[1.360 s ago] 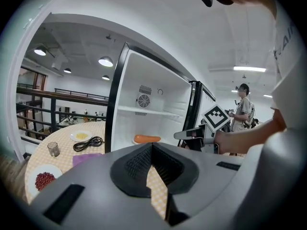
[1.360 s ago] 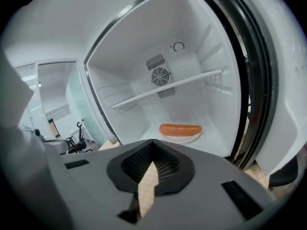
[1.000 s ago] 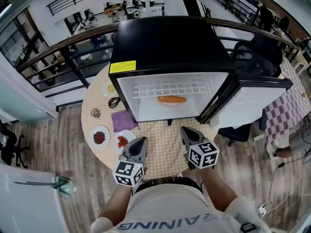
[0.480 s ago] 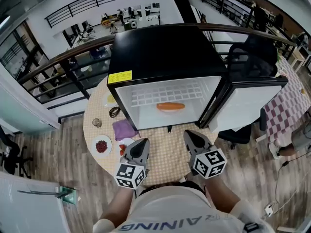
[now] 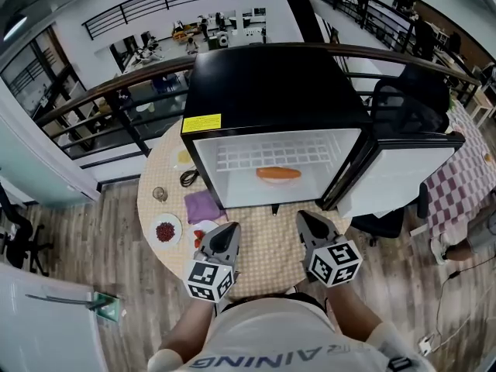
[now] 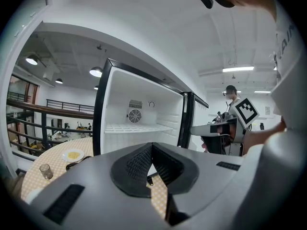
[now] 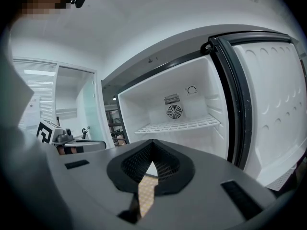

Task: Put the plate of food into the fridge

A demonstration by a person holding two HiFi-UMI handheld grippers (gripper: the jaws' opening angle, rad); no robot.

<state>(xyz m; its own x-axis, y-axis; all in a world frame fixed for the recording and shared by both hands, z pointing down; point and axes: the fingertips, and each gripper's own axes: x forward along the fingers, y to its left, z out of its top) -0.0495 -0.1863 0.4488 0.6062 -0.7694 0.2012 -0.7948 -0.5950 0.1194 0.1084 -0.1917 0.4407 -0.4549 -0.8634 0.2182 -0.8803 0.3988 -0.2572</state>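
The black fridge stands open on the round table, its door swung to the right. An orange piece of food lies on the fridge floor under the wire shelf. My left gripper and right gripper hover side by side over the table's near part, in front of the fridge, both shut with nothing in them. The left gripper view shows shut jaw tips before the white fridge interior. The right gripper's tips are likewise shut. The orange food is hidden in both gripper views.
Left of the fridge the table carries a plate of dark red food, a plate of strawberries, a purple cloth, a glass, a black cable and a plate of yellow food. A black chair stands behind the door.
The head view has shifted slightly. Both grippers stay shut and empty, now a little nearer to the table's front edge. The orange food has not moved in the fridge.
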